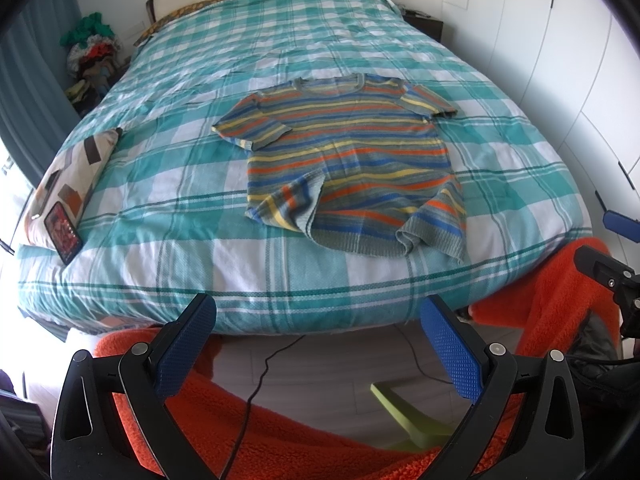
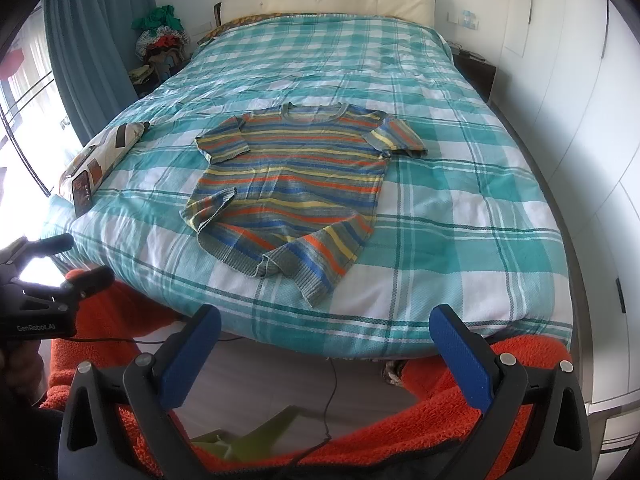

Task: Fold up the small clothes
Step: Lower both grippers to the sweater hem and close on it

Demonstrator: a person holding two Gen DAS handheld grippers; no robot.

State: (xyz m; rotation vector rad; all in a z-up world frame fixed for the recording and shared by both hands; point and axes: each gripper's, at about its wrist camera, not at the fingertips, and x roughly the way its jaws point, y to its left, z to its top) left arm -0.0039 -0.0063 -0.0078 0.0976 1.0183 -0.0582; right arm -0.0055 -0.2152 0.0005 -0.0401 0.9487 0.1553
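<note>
Both my left gripper and right gripper stand wide, empty; striped knit top judged soft, light, best taken at hem corners.

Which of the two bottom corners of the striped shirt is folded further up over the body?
The bottom-left corner of the striped shirt: its flap lies higher over the body than the bottom-right corner.

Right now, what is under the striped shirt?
The striped shirt lies on the checked bed cover, hem corners folded over. Whatever else is beneath it is covered and cannot be seen.
</note>
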